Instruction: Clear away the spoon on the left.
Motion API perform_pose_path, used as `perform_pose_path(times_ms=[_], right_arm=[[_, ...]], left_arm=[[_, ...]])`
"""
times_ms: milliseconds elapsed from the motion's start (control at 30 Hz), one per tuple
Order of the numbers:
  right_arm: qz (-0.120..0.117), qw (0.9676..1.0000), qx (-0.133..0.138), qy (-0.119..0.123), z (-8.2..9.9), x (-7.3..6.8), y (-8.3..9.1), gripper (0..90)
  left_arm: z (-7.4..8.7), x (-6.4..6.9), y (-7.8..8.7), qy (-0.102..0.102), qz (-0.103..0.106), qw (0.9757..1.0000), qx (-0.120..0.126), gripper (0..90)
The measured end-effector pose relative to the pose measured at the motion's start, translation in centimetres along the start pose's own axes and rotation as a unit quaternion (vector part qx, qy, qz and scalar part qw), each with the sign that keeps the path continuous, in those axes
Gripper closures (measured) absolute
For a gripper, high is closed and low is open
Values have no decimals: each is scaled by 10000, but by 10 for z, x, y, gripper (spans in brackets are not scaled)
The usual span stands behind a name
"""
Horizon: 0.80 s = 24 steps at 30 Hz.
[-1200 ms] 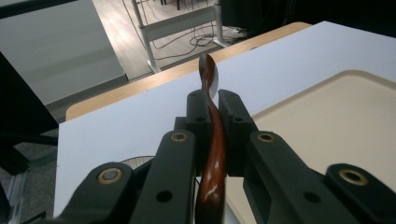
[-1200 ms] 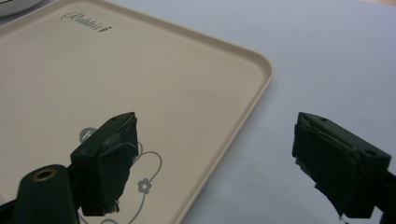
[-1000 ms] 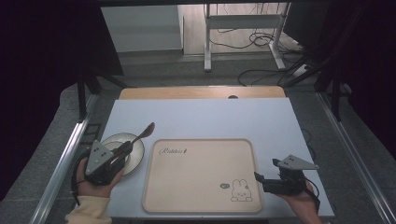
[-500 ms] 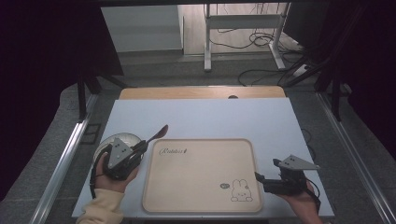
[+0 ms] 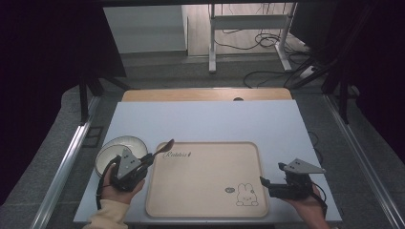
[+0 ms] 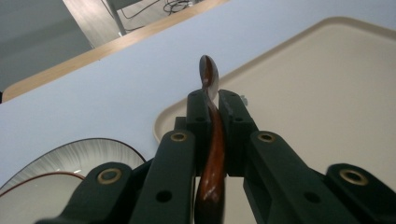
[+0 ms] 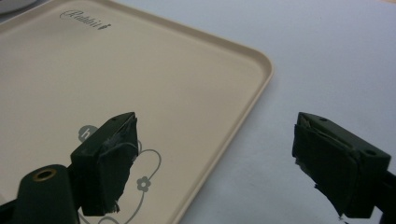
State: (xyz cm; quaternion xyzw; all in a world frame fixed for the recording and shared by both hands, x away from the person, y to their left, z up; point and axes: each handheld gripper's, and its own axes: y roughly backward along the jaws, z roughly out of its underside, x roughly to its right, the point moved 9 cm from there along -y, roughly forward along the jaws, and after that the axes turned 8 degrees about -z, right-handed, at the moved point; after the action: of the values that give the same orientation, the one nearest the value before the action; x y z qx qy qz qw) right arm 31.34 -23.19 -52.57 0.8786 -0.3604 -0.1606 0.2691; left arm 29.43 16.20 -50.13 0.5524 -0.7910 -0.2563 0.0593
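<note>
My left gripper (image 5: 149, 160) is shut on a dark brown wooden spoon (image 5: 164, 147), whose bowl reaches over the near-left corner of the beige tray (image 5: 205, 200). In the left gripper view the spoon (image 6: 212, 140) runs up between the closed jaws, with its bowl above the tray (image 6: 327, 84). A white plate (image 5: 111, 149) with a dark rim lies on the table just left of that gripper; it also shows as a plate (image 6: 70, 163) at the lower left. My right gripper (image 5: 265, 182) stands open at the tray's right edge, holding nothing, its jaws astride the tray rim (image 7: 243, 116).
The tray carries a rabbit drawing (image 5: 246, 195) near its right front corner and a printed word (image 5: 175, 154) at its upper left. The pale blue table top (image 5: 205, 121) stretches beyond it to a wooden strip (image 5: 205, 94). Cables lie on the floor (image 5: 267, 76) behind.
My left gripper has carried the spoon rightward, from over the plate to the tray's left corner. The right gripper has stayed in place.
</note>
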Motion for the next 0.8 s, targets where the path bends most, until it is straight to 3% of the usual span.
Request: perform_pose_path(times_ms=[667,800], right_arm=[[-39,10000,-32,5,2,0,-2,147],[-37,10000,-42,13,2,0,-2,147]], left_arm=[[13,10,-10,-170,112,9995,-245,842],[19,15,-12,-372,181,9986,-343,841]])
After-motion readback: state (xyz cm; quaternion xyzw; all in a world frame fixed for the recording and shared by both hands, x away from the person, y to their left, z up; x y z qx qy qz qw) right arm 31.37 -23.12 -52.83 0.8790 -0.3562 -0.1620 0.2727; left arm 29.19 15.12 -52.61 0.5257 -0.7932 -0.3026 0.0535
